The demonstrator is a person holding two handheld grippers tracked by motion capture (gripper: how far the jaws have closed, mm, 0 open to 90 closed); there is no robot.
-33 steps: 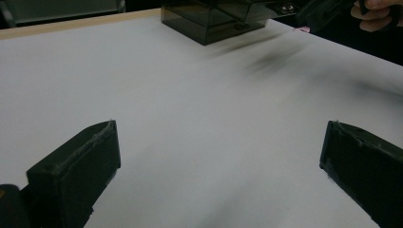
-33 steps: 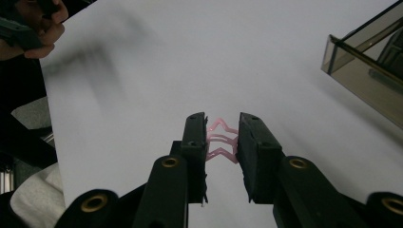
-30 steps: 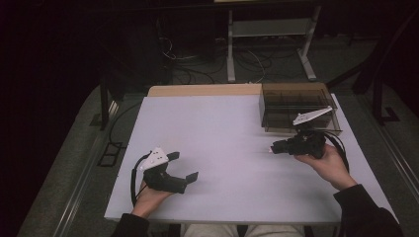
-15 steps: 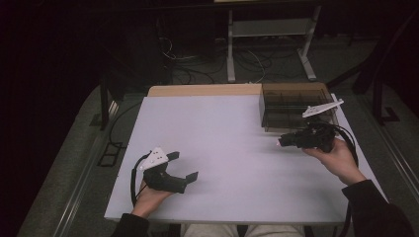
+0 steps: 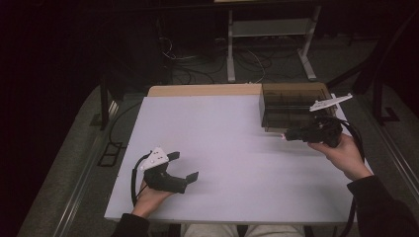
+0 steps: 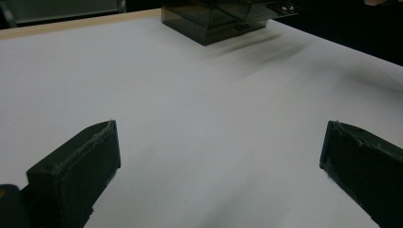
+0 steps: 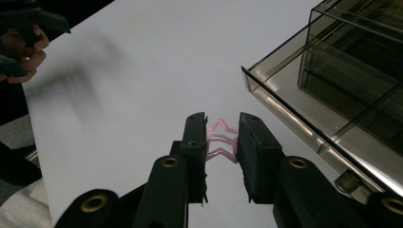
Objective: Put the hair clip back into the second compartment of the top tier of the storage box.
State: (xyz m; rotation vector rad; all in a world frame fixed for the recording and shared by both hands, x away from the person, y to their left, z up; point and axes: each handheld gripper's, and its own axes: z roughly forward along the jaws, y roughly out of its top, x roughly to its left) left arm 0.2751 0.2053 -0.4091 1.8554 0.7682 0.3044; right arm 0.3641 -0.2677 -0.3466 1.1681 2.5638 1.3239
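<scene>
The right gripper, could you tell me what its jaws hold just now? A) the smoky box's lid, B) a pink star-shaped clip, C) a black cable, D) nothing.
B: in the right gripper view, the right gripper has its jaws closed on a pink star-shaped clip, beside the smoky box.

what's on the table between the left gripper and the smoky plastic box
Nothing: in the left gripper view the white table runs bare from the open left gripper to the smoky box. The high view agrees.
</scene>
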